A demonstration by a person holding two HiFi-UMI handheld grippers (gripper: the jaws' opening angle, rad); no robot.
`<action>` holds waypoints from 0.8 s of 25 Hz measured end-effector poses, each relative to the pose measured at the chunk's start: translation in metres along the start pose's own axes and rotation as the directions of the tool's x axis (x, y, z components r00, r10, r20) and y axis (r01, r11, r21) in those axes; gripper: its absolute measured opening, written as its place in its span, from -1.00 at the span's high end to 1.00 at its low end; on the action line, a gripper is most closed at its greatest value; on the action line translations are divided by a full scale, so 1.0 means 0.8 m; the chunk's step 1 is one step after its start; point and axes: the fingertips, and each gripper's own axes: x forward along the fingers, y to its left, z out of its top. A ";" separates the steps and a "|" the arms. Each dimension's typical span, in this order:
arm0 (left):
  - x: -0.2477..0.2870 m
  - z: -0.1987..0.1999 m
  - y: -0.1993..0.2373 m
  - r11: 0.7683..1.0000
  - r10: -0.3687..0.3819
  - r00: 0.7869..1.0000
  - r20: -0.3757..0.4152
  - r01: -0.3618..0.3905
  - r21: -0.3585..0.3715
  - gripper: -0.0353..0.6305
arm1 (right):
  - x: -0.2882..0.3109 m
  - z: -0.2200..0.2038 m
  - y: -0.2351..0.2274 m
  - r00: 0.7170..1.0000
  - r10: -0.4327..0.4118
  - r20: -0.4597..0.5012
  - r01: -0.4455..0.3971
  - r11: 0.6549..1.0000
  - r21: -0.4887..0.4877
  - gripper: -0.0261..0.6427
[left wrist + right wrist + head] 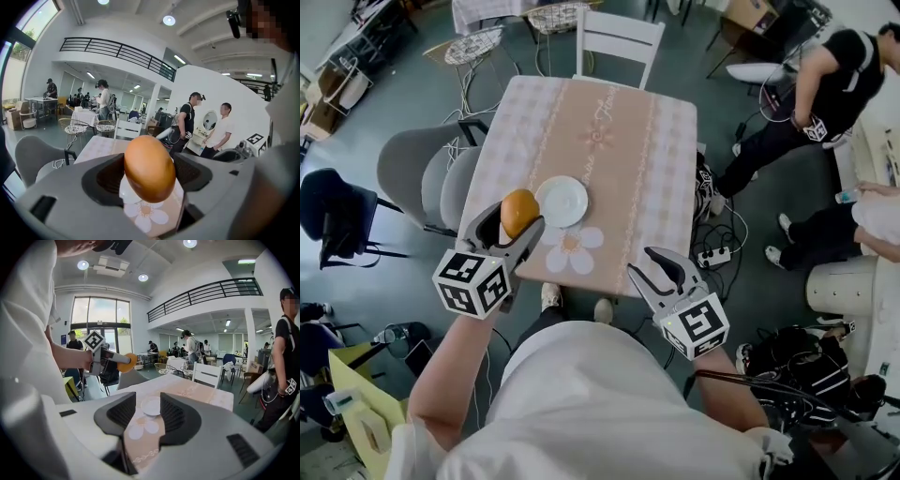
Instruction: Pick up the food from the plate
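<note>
The left hand-held gripper (515,229) is closed on the food (519,211), a smooth, orange-brown oval piece pinched at its sides between the two jaws, with its rounded top standing out above them. The food hangs in the air just to the left of the white plate (562,202), off the plate and not touching it; the right gripper view shows it raised well above the plate's level. The plate lies flat on the table (623,141), toward the person's end of the checked and pink cloth, and nothing shows on it. Just on the person's side of the plate a white flower print (573,250) marks the cloth. The right hand-held gripper (641,261) hovers to the right of the plate and nearer the person, by the table's near edge. Its jaws stand wide apart with nothing held between them, and its own view looks through the gap to the plate farther off. Beyond the plate, at the far end of the table, stands a white chair (620,41); to the plate's left, beside the table, is a grey chair (414,169). Well to the right of the plate a person in black (830,80) bends forward.
</note>
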 end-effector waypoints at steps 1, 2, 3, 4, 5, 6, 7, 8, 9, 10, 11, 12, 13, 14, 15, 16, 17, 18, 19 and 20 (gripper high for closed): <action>-0.011 0.006 -0.008 1.000 -0.008 1.000 0.014 0.008 0.005 -0.14 | 0.001 0.001 0.001 1.000 0.010 0.001 -0.010 1.000 -0.005 0.41; -0.021 0.011 -0.016 1.000 -0.016 0.999 0.028 0.015 0.012 -0.14 | 0.002 0.001 0.002 1.000 0.021 0.002 -0.020 1.000 -0.010 0.41; -0.032 0.017 -0.024 1.000 -0.023 0.999 0.043 0.022 0.021 -0.14 | 0.003 0.002 0.002 1.000 0.030 0.003 -0.030 0.999 -0.015 0.41; -0.042 0.022 -0.031 0.999 -0.030 0.998 0.057 0.028 0.030 -0.14 | 0.005 0.003 0.003 0.999 0.038 0.004 -0.038 0.999 -0.020 0.41; -0.052 0.026 -0.037 0.999 -0.037 0.997 0.068 0.034 0.038 -0.14 | 0.007 0.004 0.003 0.999 0.045 0.006 -0.045 0.999 -0.024 0.41; -0.062 0.030 -0.043 0.998 -0.043 0.996 0.078 0.040 0.044 -0.14 | 0.008 0.005 0.004 0.999 0.049 0.006 -0.049 0.998 -0.027 0.41; -0.071 0.034 -0.049 0.998 -0.048 0.995 0.087 0.044 0.047 -0.14 | 0.009 0.005 0.004 0.999 0.053 0.007 -0.053 0.998 -0.029 0.41; -0.079 0.037 -0.054 0.998 -0.049 0.994 0.095 0.044 0.049 -0.14 | 0.009 0.006 0.003 0.998 0.057 0.008 -0.056 0.998 -0.030 0.42; -0.087 0.039 -0.058 0.998 -0.048 0.994 0.102 0.043 0.052 -0.14 | 0.011 0.007 0.003 0.998 0.060 0.009 -0.060 0.998 -0.032 0.42; -0.095 0.042 -0.061 0.998 -0.048 0.993 0.110 0.042 0.054 -0.14 | 0.012 0.007 0.003 0.998 0.064 0.009 -0.064 0.997 -0.035 0.42; -0.102 0.046 -0.065 0.998 -0.048 0.992 0.117 0.042 0.056 -0.14 | 0.013 0.008 0.003 0.998 0.067 0.010 -0.067 0.997 -0.038 0.42; -0.108 0.049 -0.068 0.997 -0.052 0.991 0.123 0.045 0.057 -0.14 | 0.015 0.010 0.004 0.997 0.070 0.010 -0.070 0.997 -0.041 0.43; -0.113 0.052 -0.072 0.997 -0.058 0.990 0.128 0.050 0.060 -0.14 | 0.016 0.011 0.005 0.997 0.073 0.009 -0.073 0.996 -0.045 0.43; -0.117 0.054 -0.076 0.996 -0.065 0.989 0.132 0.057 0.065 -0.14 | 0.017 0.012 0.006 0.997 0.076 0.008 -0.076 0.996 -0.049 0.43; -0.121 0.057 -0.080 0.995 -0.072 0.988 0.136 0.063 0.072 -0.14 | 0.018 0.013 0.007 0.997 0.079 0.007 -0.078 0.996 -0.052 0.43; -0.124 0.059 -0.083 0.994 -0.080 0.987 0.140 0.070 0.079 -0.14 | 0.019 0.014 0.009 0.997 0.081 0.006 -0.080 0.995 -0.055 0.44; -0.127 0.060 -0.087 0.993 -0.089 0.986 0.143 0.077 0.086 -0.14 | 0.020 0.015 0.010 0.997 0.082 0.006 -0.082 0.995 -0.058 0.44; -0.129 0.061 -0.090 0.992 -0.097 0.985 0.145 0.084 0.091 -0.14 | 0.021 0.016 0.010 0.997 0.083 0.007 -0.083 0.995 -0.061 0.44; -0.130 0.061 -0.091 0.991 -0.104 0.984 0.146 0.091 0.094 -0.14 | 0.022 0.018 0.011 0.996 0.084 0.006 -0.083 0.994 -0.064 0.44; -0.130 0.060 -0.092 0.991 -0.110 0.983 0.145 0.097 0.095 -0.14 | 0.022 0.019 0.011 0.996 0.084 0.005 -0.084 0.994 -0.068 0.45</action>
